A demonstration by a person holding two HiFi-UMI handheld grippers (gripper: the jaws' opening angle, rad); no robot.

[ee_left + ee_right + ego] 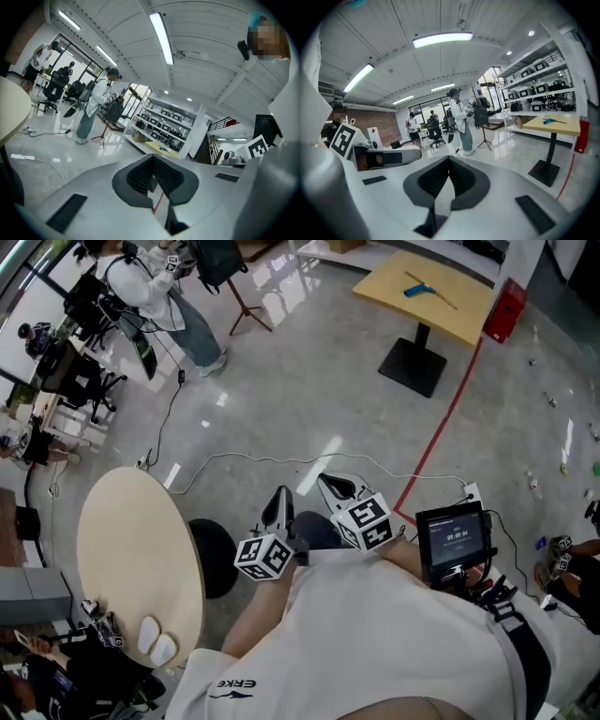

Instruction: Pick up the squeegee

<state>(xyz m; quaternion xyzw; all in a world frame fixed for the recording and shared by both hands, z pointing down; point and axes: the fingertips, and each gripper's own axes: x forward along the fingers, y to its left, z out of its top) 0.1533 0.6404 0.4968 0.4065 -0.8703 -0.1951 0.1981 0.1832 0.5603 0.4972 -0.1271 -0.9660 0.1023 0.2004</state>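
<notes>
Since the blue squeegee (419, 289) lies on the yellow counter (459, 317) well across the floor from me, the step in hand is the approach, with the jaws of my left gripper (277, 505) and right gripper (335, 487) both pressed together on nothing. I judge it best to reach the counter first, then spread one pair and take the handle crosswise.

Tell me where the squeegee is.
In the head view, the squeegee lies at upper right on the square yellow table, near the red box.
</notes>
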